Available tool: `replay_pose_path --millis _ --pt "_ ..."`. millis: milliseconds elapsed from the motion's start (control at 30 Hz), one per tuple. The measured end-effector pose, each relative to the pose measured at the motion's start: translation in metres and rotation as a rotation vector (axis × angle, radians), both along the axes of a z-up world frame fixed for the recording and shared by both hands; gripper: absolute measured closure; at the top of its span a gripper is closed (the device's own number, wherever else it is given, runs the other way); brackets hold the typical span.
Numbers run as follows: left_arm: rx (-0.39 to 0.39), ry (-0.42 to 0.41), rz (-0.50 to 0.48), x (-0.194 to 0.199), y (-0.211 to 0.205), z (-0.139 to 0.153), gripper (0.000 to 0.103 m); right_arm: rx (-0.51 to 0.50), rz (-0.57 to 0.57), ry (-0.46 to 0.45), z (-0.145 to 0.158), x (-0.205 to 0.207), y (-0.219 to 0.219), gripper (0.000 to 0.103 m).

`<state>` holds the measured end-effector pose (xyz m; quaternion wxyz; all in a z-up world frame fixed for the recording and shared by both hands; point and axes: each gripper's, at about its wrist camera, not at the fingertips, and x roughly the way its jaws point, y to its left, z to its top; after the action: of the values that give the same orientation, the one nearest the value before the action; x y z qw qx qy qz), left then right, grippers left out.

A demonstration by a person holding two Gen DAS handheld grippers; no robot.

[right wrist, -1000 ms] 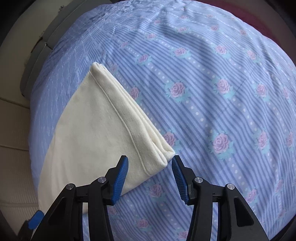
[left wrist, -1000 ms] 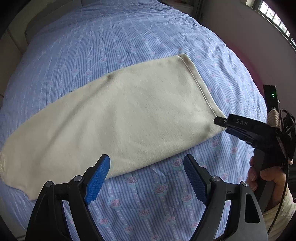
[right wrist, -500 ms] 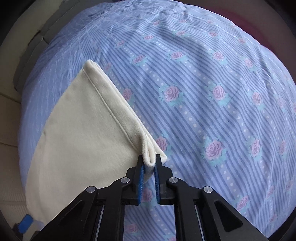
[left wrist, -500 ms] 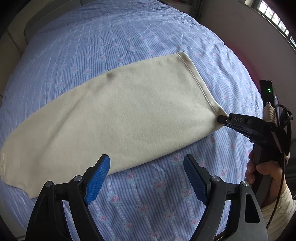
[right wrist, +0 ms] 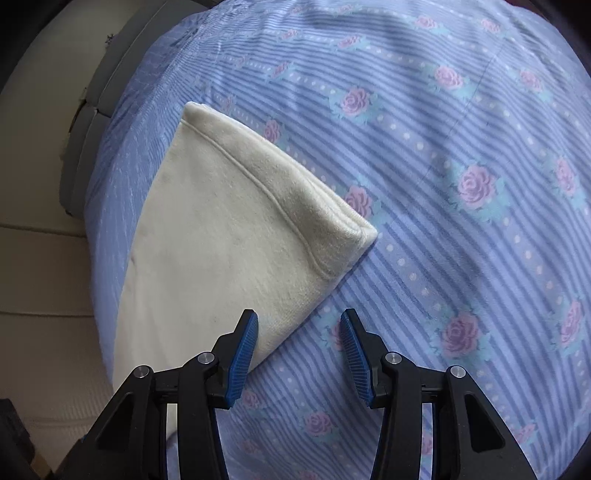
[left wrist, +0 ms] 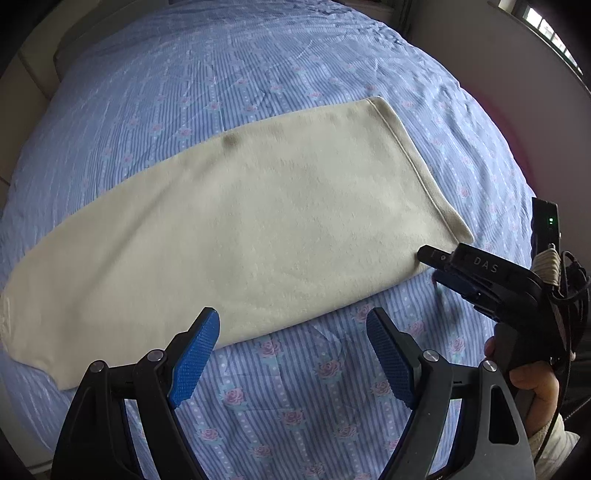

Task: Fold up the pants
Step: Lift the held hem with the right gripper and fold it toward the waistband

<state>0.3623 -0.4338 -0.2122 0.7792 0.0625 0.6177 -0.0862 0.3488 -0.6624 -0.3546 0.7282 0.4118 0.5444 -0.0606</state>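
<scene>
Bed (left wrist: 258,66) w/ blue floral sheet carries cream pants (left wrist: 236,229), laid flat in a long strip. Looks soft, light fleece, floppy; best grabbed at hem corner (right wrist: 364,234). Left gripper (left wrist: 291,354) fingers spread, empty. Right gripper (right wrist: 298,345) fingers just opened, spread over pants edge, nothing pinched.

Lighting: soft daylight; you get it from the window (left wrist: 550,33) at the top right corner of the left wrist view. Exposure: even, no glare. Shadows: faint, diffuse patches on the sheet (right wrist: 461,122) toward its far edge in your right wrist view. Focus: sharp mid-frame; the sheet's print softens toward the rims. Distortion: strong fisheye, the bed bulges, black vignette in all corners. Motion blur: slight in your right wrist view.
</scene>
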Motion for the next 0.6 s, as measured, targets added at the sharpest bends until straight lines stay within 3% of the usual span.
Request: replay_pose_path --millis 267,600 --pt "0.016 0.006 -0.019 -0.001 -0.002 -0.004 0.021 0.119 -0.098 -0.054 -0.024 0.006 -0.026 0.055" --pt "0.014 0.013 -0.037 -0.006 -0.009 -0.006 0.021 0.109 -0.094 -0.101 -0.026 0.014 -0.029 0.055"
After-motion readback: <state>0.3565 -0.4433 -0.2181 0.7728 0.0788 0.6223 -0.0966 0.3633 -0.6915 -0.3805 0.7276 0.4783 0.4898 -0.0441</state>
